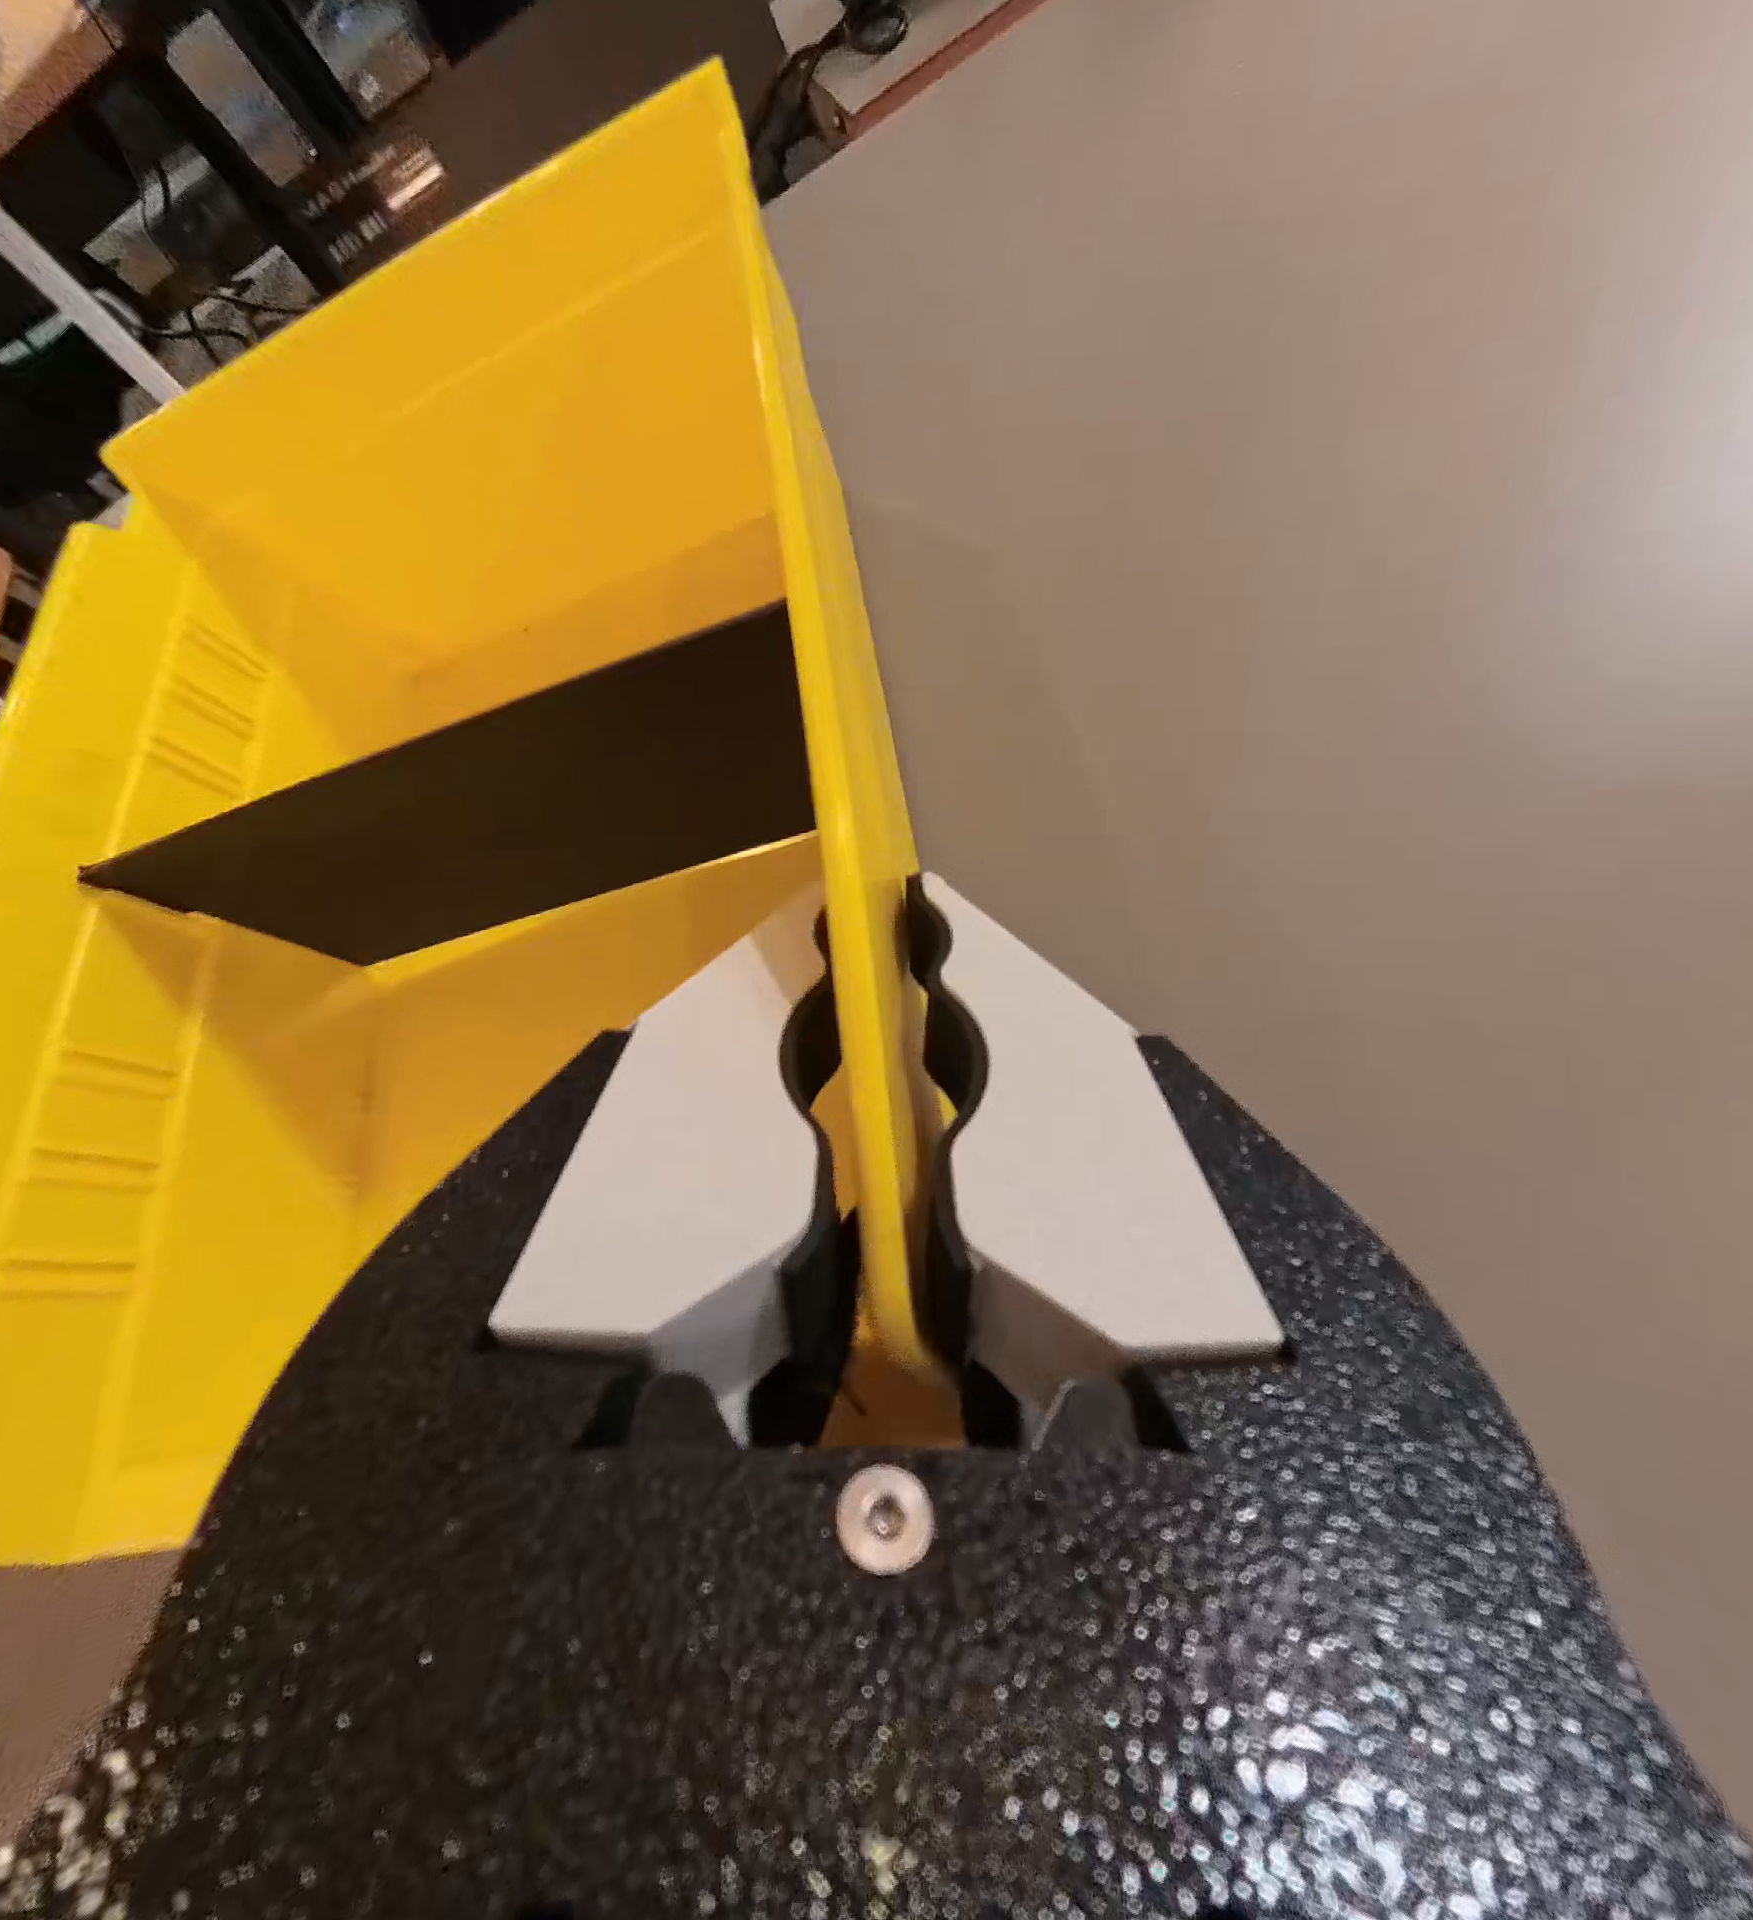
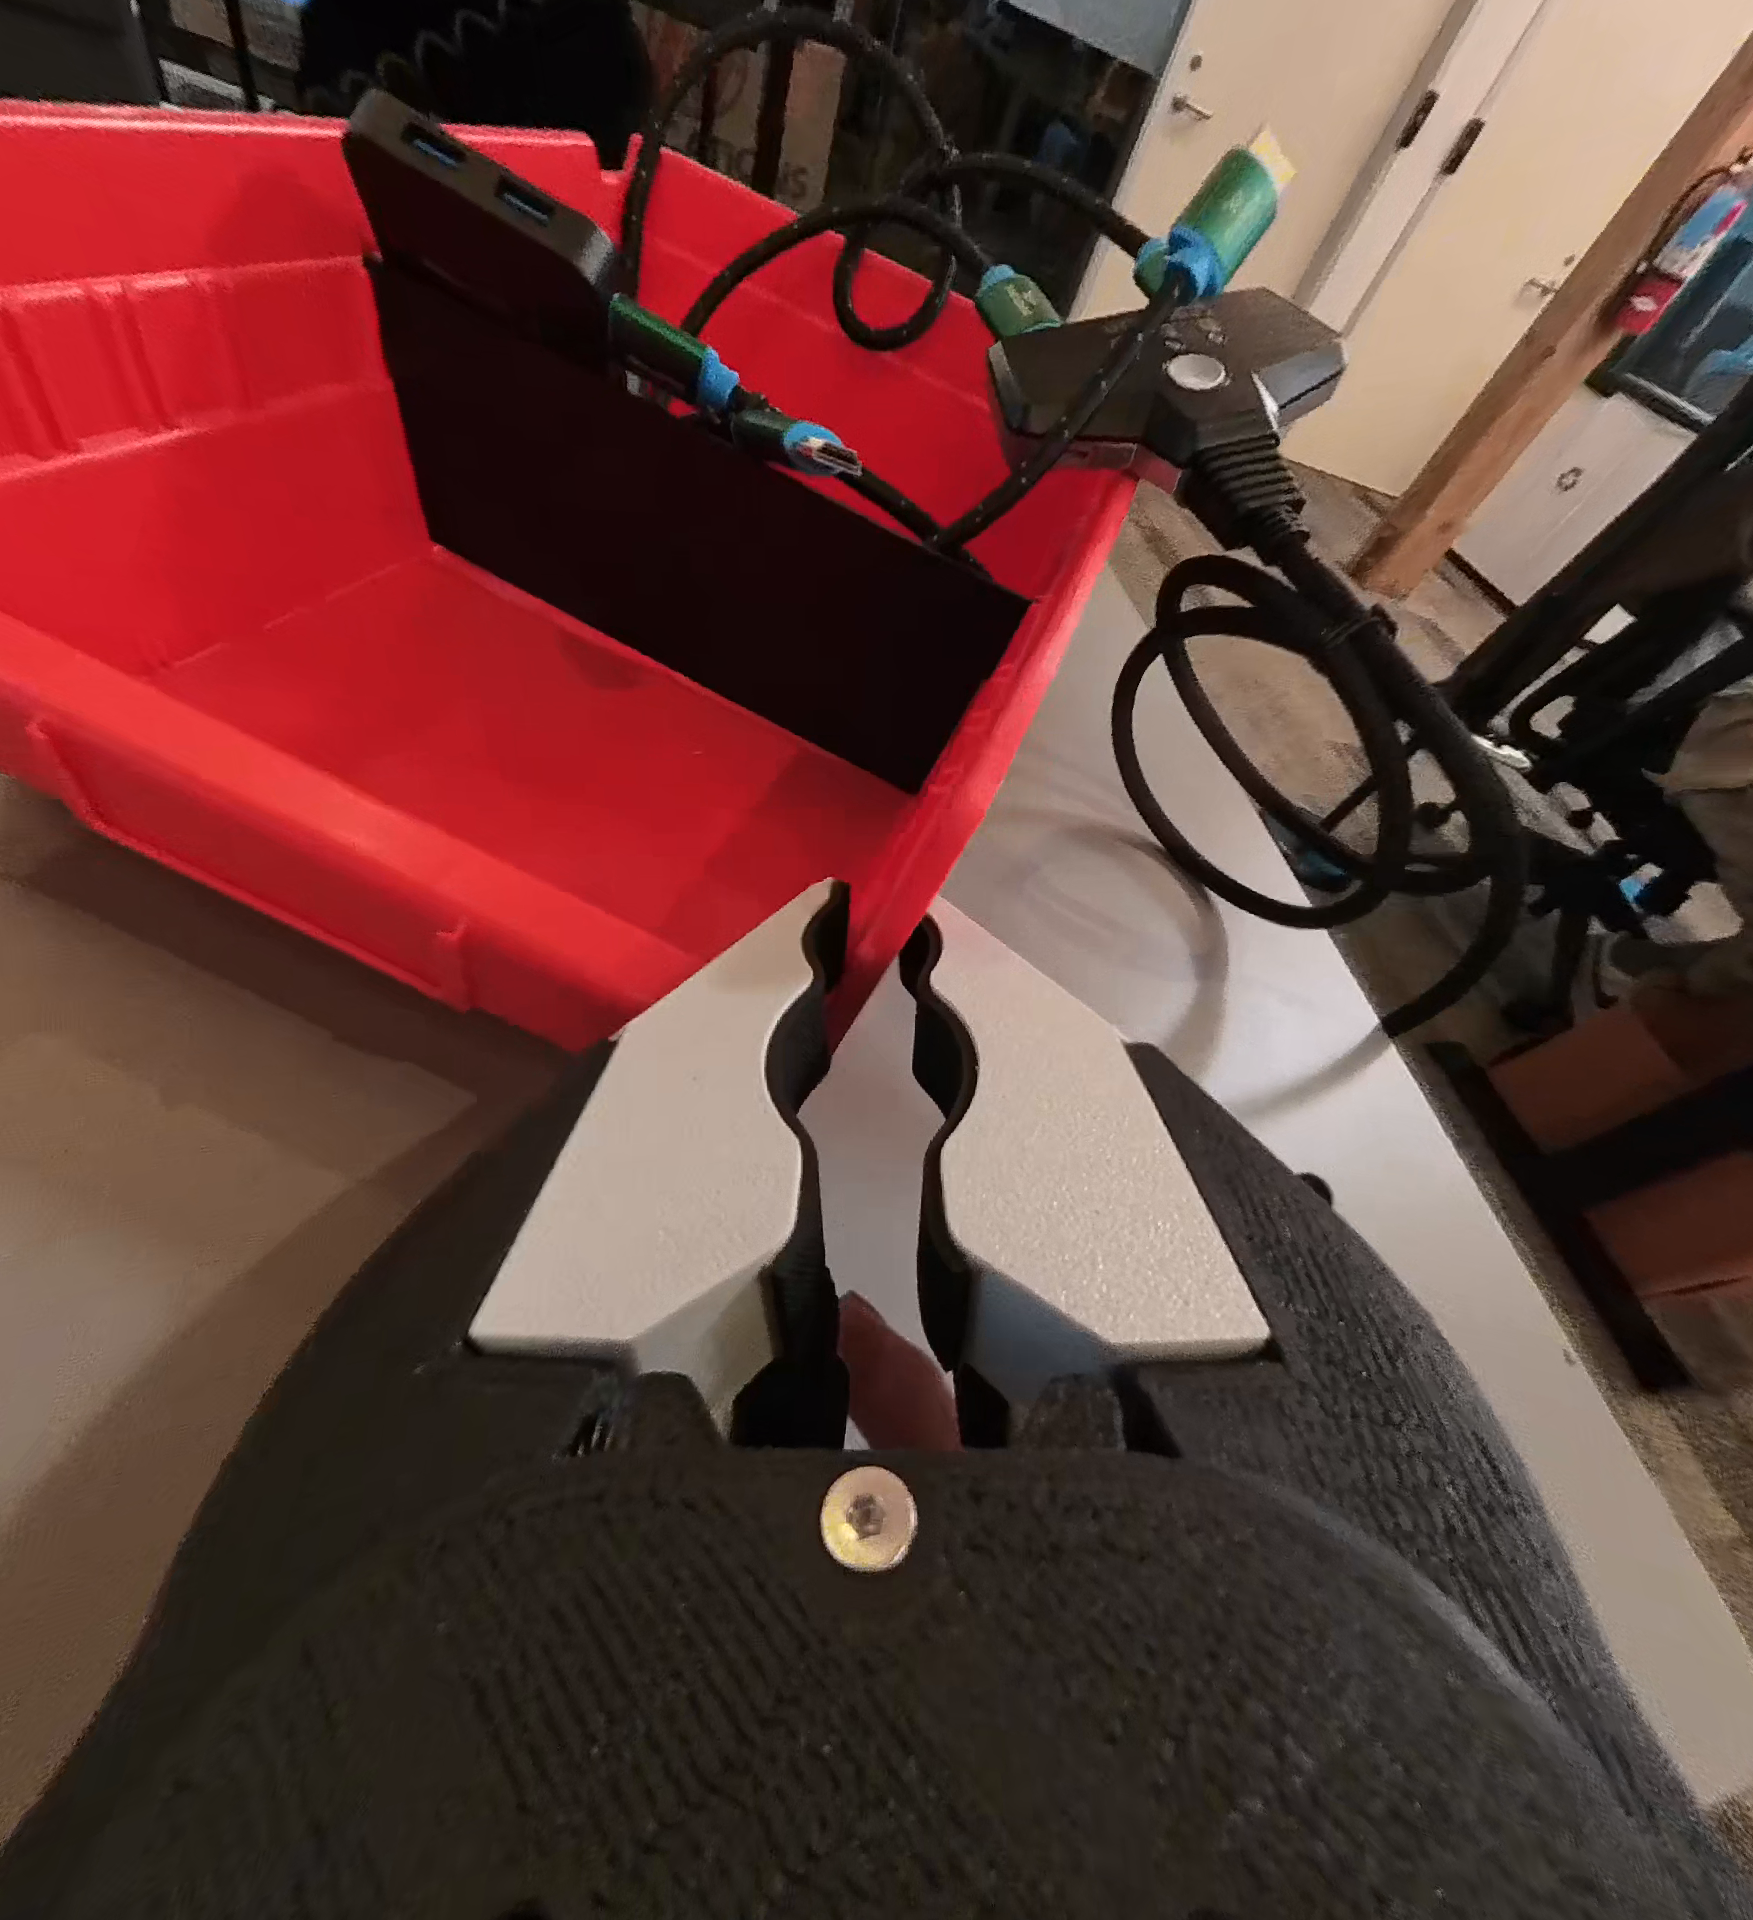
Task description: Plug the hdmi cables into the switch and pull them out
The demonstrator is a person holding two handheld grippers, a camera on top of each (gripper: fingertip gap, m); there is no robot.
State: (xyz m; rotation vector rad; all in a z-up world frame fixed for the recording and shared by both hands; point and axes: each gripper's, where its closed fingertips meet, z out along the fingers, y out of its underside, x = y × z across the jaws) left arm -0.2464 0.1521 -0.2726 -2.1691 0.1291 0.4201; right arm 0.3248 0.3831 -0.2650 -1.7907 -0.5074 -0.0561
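In the right wrist view a black HDMI switch (image 2: 1173, 364) rests on the right rim of a red bin (image 2: 228, 520). Braided black cables with green plugs and blue bands loop above the bin. One plug (image 2: 1017, 301) sits at the switch, another (image 2: 1215, 218) is held up behind it, and one (image 2: 799, 442) lies free on the black divider (image 2: 664, 582). My right gripper (image 2: 877, 925) is narrowly open at the bin's near right corner. My left gripper (image 1: 867, 904) is shut on the side wall of a yellow bin (image 1: 415, 540).
A black hub with blue ports (image 2: 477, 208) leans in the red bin's rear compartment. The switch's thick cable coils (image 2: 1319, 748) on the grey table (image 2: 1215, 1091) near its right edge. The yellow bin has a black divider (image 1: 498, 800). Chairs and boxes stand beyond the table. Left tips to right tips: about 60 cm.
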